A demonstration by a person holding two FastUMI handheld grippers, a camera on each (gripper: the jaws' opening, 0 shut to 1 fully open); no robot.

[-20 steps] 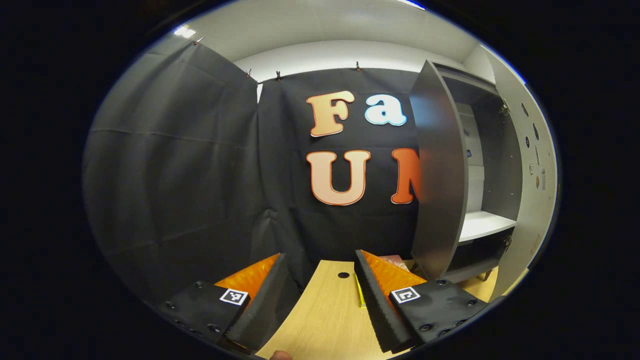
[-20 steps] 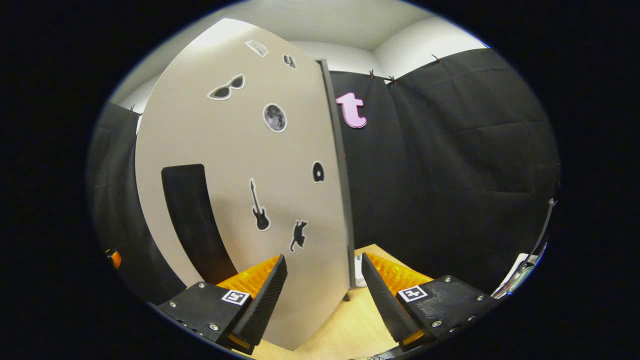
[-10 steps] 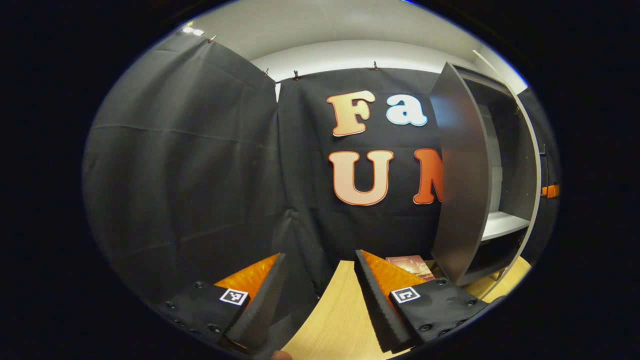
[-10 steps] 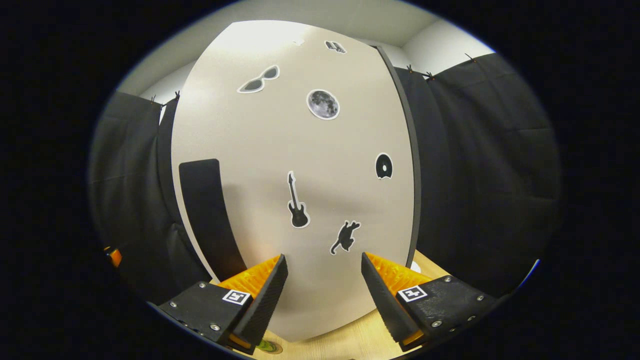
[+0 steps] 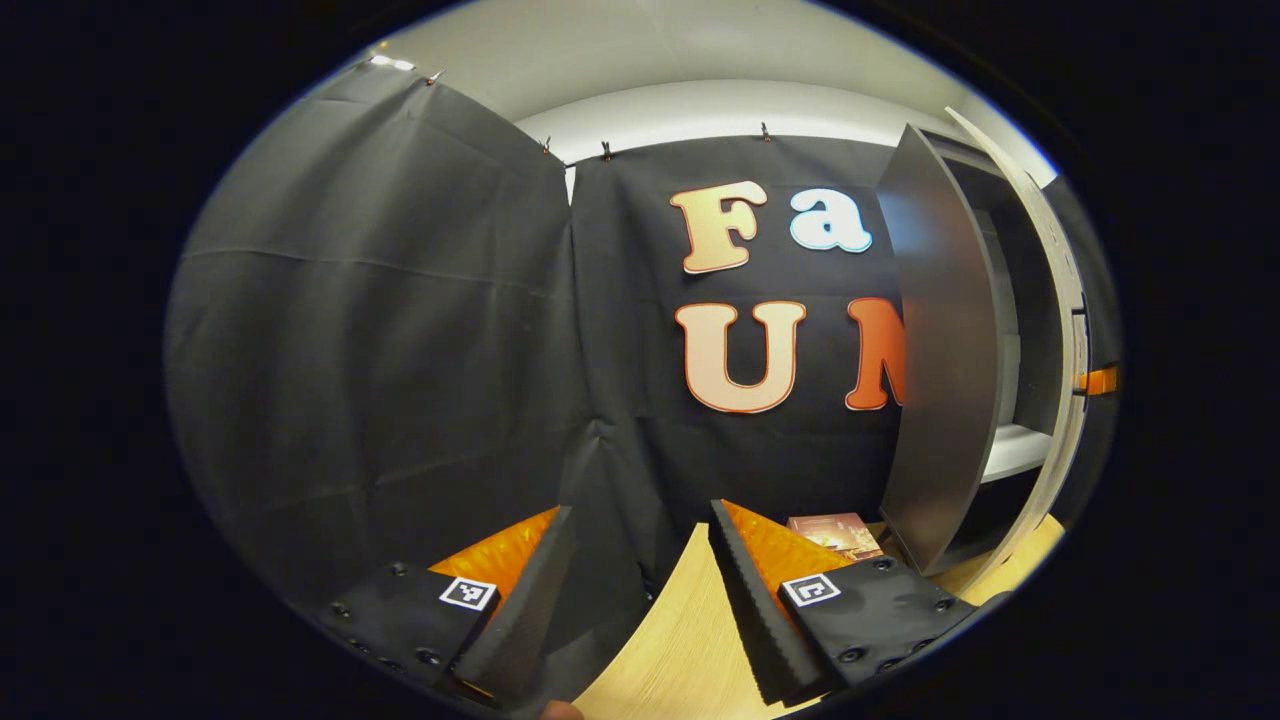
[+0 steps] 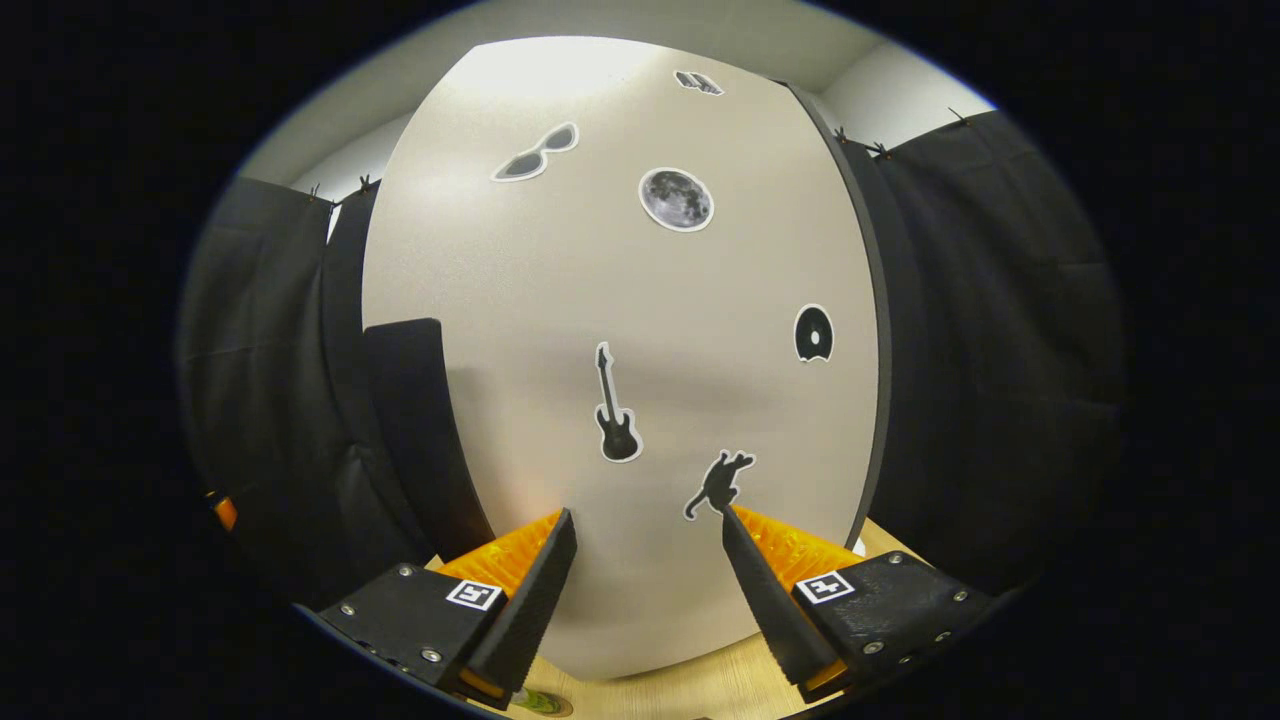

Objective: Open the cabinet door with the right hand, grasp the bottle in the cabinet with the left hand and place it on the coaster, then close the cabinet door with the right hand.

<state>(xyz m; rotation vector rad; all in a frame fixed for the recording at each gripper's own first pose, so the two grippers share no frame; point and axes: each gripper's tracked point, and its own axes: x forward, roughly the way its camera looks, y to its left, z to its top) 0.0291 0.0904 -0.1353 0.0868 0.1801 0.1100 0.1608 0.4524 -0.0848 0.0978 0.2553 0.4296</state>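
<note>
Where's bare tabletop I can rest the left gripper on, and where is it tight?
Bare wood of the table runs between the left gripper fingers, bordered by the black cloth wall behind. Tighter to the right: a small booklet lies beside the cabinet base. In the right gripper view, the cabinet door stands close before the right gripper.

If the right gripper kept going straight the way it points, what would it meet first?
The cabinet door: its stickered outer face stands squarely ahead of the open right gripper, close in front, though depth is hard to judge.
</note>
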